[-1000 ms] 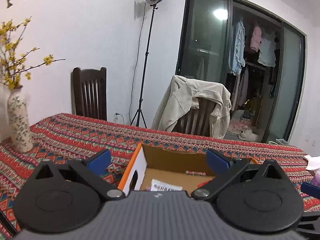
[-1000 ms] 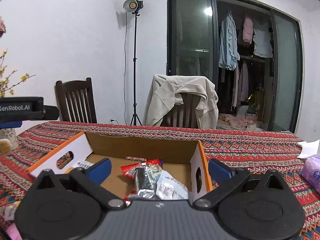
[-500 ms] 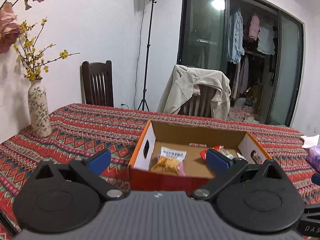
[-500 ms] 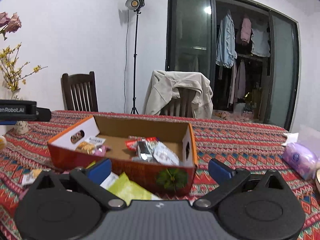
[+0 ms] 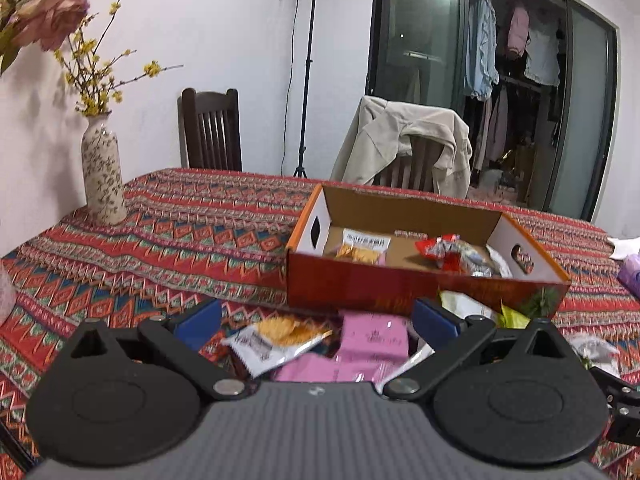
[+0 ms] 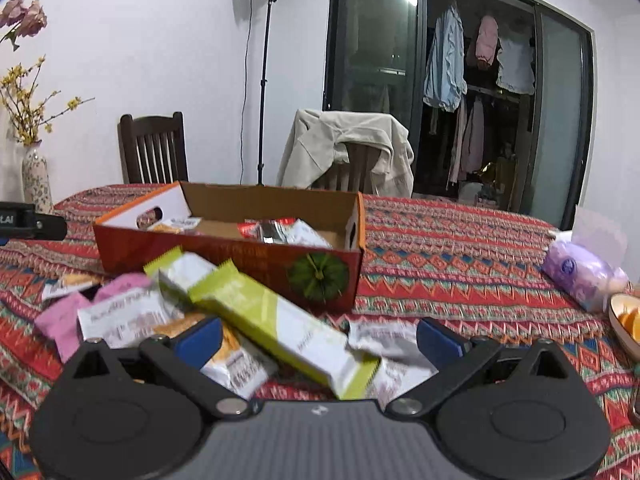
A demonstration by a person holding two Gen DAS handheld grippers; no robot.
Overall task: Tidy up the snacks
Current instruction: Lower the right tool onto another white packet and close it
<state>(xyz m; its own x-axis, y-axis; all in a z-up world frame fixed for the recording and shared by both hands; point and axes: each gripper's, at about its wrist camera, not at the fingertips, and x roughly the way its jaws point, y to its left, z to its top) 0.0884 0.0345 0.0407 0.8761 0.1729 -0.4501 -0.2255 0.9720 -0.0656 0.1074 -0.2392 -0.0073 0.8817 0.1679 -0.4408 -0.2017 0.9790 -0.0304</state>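
Your left hand-held gripper (image 5: 318, 320) and right hand-held gripper (image 6: 318, 334) both gape wide, holding nothing. Loose snacks (image 6: 276, 320) lie on the desk (image 6: 460, 248) at lower centre, just before the box (image 6: 240, 258), mid-frame.

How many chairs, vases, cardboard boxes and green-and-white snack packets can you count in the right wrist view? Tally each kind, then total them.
chairs: 2
vase: 1
cardboard box: 1
green-and-white packets: 2
Total: 6
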